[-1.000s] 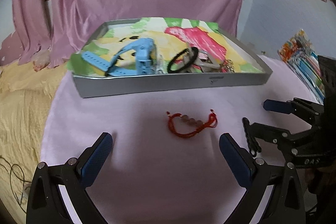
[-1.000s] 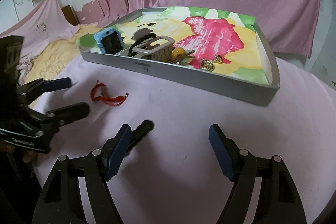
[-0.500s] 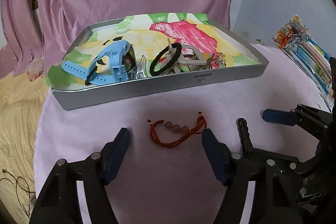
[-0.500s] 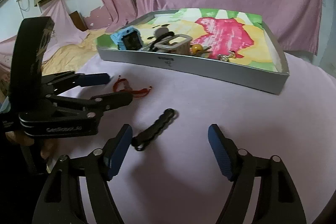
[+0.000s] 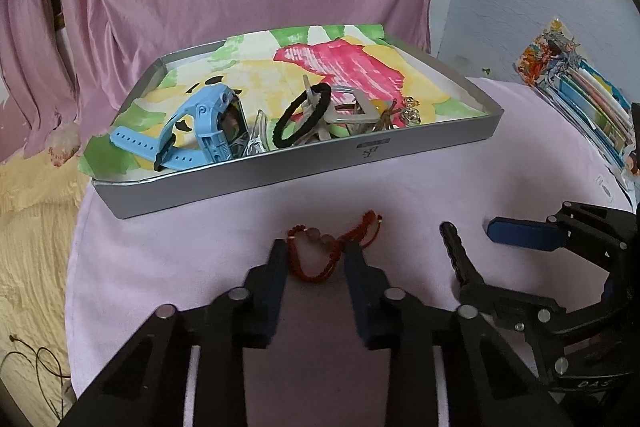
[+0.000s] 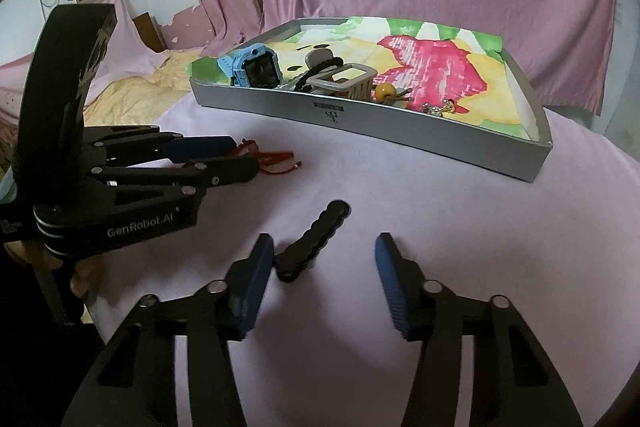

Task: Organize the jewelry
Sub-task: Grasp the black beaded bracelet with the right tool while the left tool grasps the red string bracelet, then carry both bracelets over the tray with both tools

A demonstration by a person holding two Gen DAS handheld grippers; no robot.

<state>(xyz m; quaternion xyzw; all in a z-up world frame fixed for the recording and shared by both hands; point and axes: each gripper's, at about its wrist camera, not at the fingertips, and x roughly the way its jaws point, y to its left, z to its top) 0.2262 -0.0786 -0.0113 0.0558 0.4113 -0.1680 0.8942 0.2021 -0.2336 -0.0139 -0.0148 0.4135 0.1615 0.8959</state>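
Closing around the red bracelet (image 5: 334,253), the left gripper (image 5: 316,259) has jaws narrow, one finger each side of the cord; whether it is gripped yet I cannot tell. Bracelet lies on the pink cloth (image 5: 200,247) just near of the tray (image 5: 304,173), likely its destination. Right gripper (image 6: 324,275) gapes wide beside the black clip (image 6: 314,239), left pad close against its near end.

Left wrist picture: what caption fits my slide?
Left gripper closing around a red bracelet before a silver tray.
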